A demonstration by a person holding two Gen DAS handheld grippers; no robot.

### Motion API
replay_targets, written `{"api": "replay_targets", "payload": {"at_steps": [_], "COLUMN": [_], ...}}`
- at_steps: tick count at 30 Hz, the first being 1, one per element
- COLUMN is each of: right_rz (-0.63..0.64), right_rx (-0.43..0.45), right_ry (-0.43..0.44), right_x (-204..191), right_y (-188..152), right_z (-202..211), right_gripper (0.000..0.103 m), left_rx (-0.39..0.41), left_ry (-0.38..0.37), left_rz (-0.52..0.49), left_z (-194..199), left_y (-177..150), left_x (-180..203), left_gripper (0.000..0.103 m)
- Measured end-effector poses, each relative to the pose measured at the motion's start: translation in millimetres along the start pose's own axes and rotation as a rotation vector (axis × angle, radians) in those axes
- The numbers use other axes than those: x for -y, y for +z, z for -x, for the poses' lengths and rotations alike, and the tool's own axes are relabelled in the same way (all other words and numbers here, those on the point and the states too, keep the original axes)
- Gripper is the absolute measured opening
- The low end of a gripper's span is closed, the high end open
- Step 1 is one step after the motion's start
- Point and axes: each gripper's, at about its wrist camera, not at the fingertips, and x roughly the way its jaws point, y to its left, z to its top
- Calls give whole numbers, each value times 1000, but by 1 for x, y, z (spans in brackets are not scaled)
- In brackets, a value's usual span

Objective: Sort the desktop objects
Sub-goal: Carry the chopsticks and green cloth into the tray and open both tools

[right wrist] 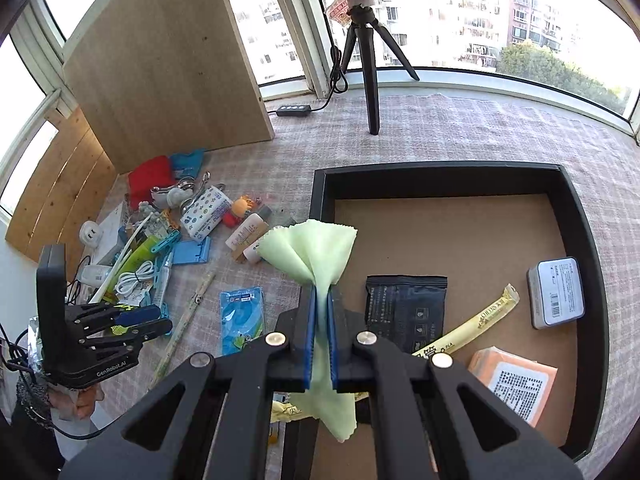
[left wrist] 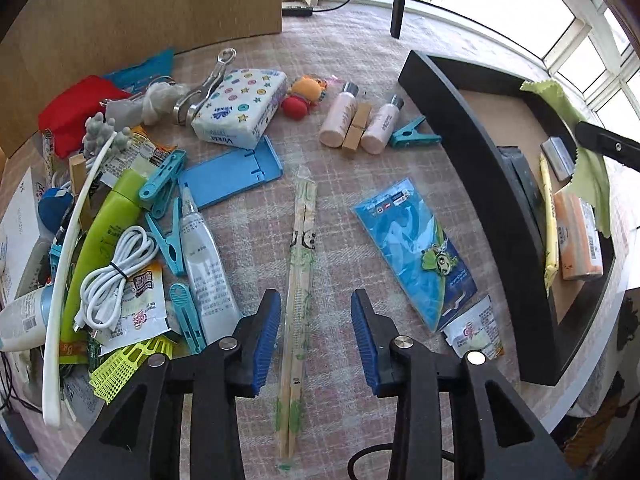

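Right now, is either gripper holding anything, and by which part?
The right gripper pinches the green cloth near its bunched middle. The left gripper is open around the chopsticks, holding nothing.

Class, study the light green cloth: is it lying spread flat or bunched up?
Bunched. The right gripper pinches the green cloth between shut fingers, its folds fanning above the black tray.

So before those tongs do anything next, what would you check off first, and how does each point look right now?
1. Right tongs grip the green cloth firmly: ok, shut on it.
2. Cloth over the black tray: ok, though it hangs near the left wall.
3. Bare tray floor for a drop: ok.
4. Left tongs open: ok.
5. Wrapped chopsticks lined up between the left fingers: ok.
6. Left tongs low enough to close on the chopsticks: cannot tell.
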Motion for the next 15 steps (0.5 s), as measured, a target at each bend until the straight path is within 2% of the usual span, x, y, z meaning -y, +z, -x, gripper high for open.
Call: {"api": "replay_targets", "payload": {"at_steps": [3,5,6,7,9,15], "right_rz": [7,-1,-4,-7,-10,-51], "right_rx": [-5,-8,-9,-8,-3,24], "right_ry": [-2,2,2,-1,-6,-14], "right_x": [-3,-2,-2,-1,0,15], "right_y": [-2,-3,-3,-3,-3,-1], "right_z": [-3,-5,-5,-6,-5,5], "right_gripper": [6,6,6,6,6,6], "left_rx": [-28,-3,1,2,5,57], "left_ry": [55,76,71,66,35,-74], "left_rz": [-47,-83,-86,-77,-37,62], "left_z": [-19,-19,-18,-16,-12,26], "left_y": [0,2,4,5,5,7], "left_x": [5,9,9,8,3,-6], "left_gripper": [34,30,12,10,3,3]}}
